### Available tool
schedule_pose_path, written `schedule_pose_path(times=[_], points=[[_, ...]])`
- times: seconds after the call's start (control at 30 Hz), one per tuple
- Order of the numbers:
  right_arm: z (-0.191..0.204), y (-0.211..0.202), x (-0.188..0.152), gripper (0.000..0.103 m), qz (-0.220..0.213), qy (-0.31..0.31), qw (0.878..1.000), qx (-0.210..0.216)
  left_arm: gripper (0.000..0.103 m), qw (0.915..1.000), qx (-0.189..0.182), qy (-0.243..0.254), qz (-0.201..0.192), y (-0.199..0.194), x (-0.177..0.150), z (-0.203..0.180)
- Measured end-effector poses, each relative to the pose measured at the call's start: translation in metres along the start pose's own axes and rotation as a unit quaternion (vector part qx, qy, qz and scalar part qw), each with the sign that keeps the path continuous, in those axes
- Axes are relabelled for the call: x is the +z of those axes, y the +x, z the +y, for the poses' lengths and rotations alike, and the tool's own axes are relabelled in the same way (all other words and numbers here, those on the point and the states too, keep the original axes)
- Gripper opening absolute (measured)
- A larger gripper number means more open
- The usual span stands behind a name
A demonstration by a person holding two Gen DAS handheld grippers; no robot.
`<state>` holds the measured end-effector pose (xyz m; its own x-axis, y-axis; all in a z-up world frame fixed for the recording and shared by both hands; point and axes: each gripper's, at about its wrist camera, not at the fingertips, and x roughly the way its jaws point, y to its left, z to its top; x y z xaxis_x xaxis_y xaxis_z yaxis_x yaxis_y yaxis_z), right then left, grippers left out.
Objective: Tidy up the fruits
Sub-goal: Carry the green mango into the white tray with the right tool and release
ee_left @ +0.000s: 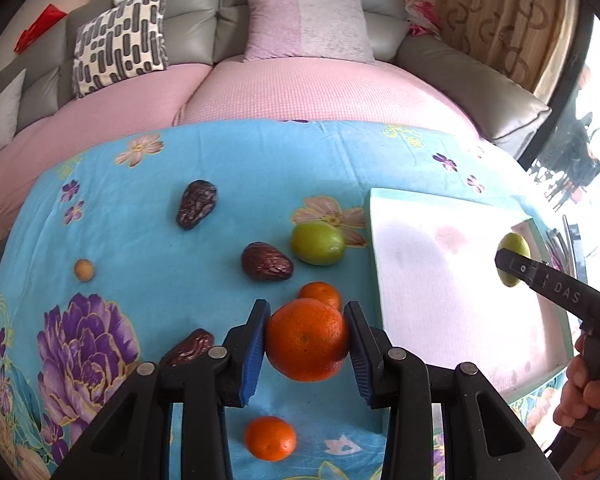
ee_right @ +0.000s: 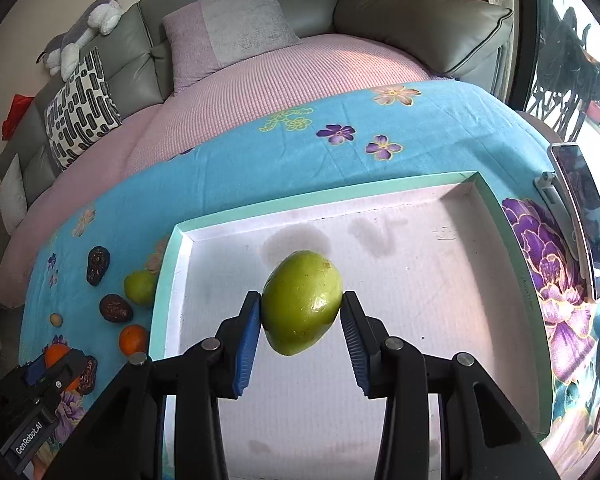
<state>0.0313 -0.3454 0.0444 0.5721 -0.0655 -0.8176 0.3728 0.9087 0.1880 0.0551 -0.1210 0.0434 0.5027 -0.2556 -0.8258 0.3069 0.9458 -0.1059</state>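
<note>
Two hand-held tools over a desk (ee_left: 228, 168) draped in a turquoise flowered cloth, a grey sofa with pink covers behind; right tool (ee_right: 300, 320) clamped on a smooth green oval fruit (ee_right: 302, 302), blue pads touching both of its sides, long axis tilted from upper right to lower left; held in the air directly above the pale floor of a shallow white tray with a mint-green rim (ee_right: 320, 196), nothing else lying in the tray; judged ready for a straight descent and release, tray directly beneath the fruit. Left tool (ee_left: 306, 340) clamped on a large round orange (ee_left: 306, 344), raised just clear of the cloth by the look of it, tray (ee_left: 440, 208) lying just to its right, so a short sideways carry judged enough. Loose on the cloth to the left of the tray: a second green fruit (ee_left: 318, 243) near the tray's edge; two small oranges, one (ee_left: 320, 294) just behind the held orange, one (ee_left: 270, 438) nearer the camera; three wrinkled dark brown dates, far (ee_left: 196, 204), middle (ee_left: 266, 262) and near (ee_left: 188, 348), the near one partly hidden by the tool; a small round tan fruit (ee_left: 84, 270) well apart at the left. Left tool nearer to all of these; part of a person's hand (ee_left: 588, 396) visible on the right tool's handle.
</note>
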Motion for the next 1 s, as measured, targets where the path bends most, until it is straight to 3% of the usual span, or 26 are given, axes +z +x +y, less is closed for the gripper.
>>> schedule_pose_path(times=[0.17,0.43,0.73,1.0], points=[[-0.022,-0.001,0.006,0.042,-0.013,0.018,0.999,-0.041,0.04,0.9978,-0.017,0.061,0.016,0.017,0.004,-0.048],[-0.054,0.001,0.011,0.042,-0.017,0.05,0.997,-0.054,0.04,0.9921,-0.032,0.118,0.029,0.042,-0.001,-0.091],[-0.057,0.019,0.005,0.042,0.017,0.044,0.997,-0.066,0.04,0.9889,-0.029,0.134,0.057,0.072,-0.012,-0.096],[-0.055,0.03,0.001,0.042,0.036,0.034,0.996,-0.077,0.041,0.9891,-0.033,0.132,0.056,0.073,-0.012,-0.097]])
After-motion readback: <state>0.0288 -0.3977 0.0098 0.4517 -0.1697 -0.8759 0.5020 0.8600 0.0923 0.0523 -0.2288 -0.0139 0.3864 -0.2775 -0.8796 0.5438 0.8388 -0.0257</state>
